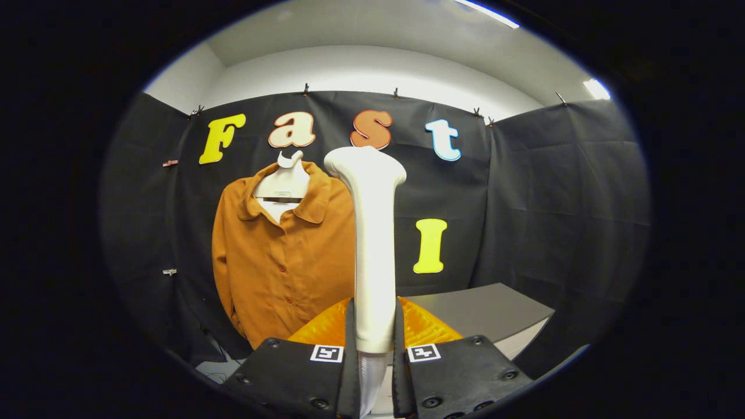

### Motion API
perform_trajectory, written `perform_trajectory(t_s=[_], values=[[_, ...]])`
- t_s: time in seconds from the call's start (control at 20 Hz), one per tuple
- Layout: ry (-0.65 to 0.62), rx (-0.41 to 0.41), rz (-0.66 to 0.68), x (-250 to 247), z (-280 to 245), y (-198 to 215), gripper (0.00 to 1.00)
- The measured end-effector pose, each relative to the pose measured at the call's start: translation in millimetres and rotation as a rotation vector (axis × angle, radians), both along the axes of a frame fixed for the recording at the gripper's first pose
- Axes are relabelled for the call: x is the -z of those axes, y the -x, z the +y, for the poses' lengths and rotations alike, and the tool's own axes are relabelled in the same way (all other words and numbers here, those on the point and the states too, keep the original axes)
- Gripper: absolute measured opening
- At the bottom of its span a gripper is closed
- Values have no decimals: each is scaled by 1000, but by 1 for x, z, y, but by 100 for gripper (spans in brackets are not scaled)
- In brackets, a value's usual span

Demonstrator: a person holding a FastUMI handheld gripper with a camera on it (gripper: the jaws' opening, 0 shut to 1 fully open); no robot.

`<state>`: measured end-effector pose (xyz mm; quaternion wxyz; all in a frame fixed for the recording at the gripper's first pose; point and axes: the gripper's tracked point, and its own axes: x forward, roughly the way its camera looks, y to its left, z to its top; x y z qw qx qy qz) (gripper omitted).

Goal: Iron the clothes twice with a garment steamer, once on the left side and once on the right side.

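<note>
A white garment steamer (372,244) stands upright between my fingers, its wide head (365,164) at the top. My gripper (373,336) is shut on the steamer's handle near its lower end. Beyond the fingers and to the left hangs an orange-brown buttoned shirt (279,262) on a white hanger (283,180) against the black cloth wall. The steamer's body covers the shirt's right edge. The steamer head is level with the shirt's collar; whether it touches the fabric I cannot tell.
A grey table (489,311) stands to the right, beyond the fingers, below the black cloth wall (553,221). The wall wraps around the left, back and right. A white ceiling with strip lights (486,13) is overhead.
</note>
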<state>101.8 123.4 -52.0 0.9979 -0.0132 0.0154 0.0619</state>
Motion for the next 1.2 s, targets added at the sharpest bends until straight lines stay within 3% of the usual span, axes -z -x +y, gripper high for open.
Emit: perform_trajectory(t_s=[0.35,1.2], values=[[18,-10,44,29,48,-31,25],[78,24,109,101,72,-107,26]])
